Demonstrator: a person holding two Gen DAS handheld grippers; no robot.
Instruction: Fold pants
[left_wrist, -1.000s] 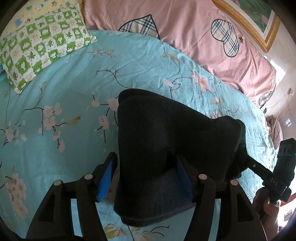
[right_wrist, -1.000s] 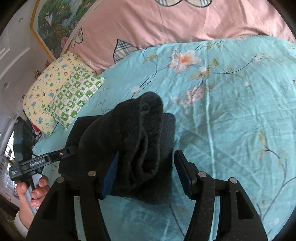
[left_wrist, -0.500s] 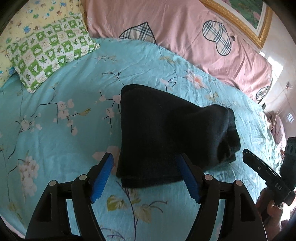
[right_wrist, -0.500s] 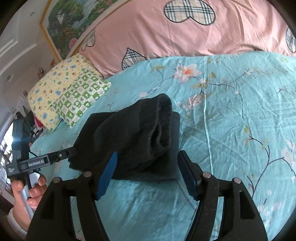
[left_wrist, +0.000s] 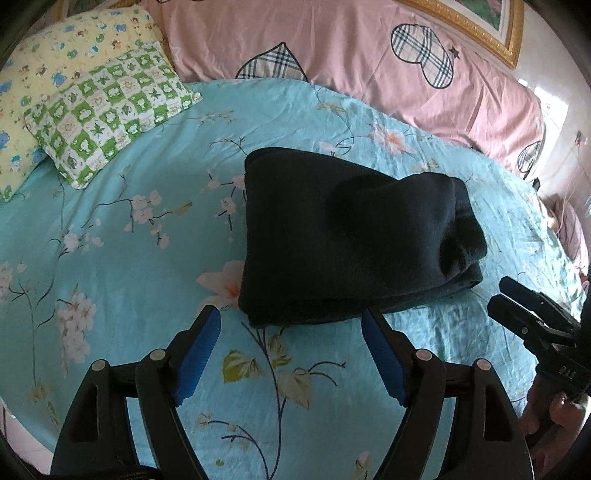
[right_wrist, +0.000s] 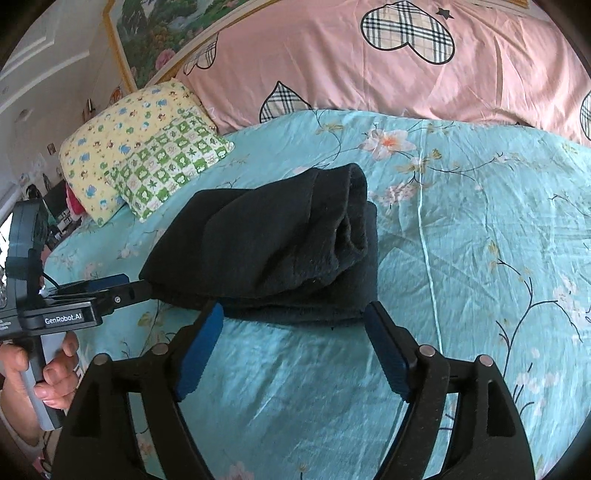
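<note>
— What changed just now?

— I let go: my left gripper (left_wrist: 291, 319) and right gripper (right_wrist: 293, 314) are both spread and empty, backed off. The pants (left_wrist: 347, 236) lie folded on the bed sheet (left_wrist: 147, 258) just ahead of my jaws.

— So?

— Folding looks finished.

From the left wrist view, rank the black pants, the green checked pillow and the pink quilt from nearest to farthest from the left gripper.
1. Black pants, folded on the sheet just ahead of the open left gripper.
2. Green checked pillow, far to the upper left.
3. Pink quilt, along the back, behind the pants.
</note>
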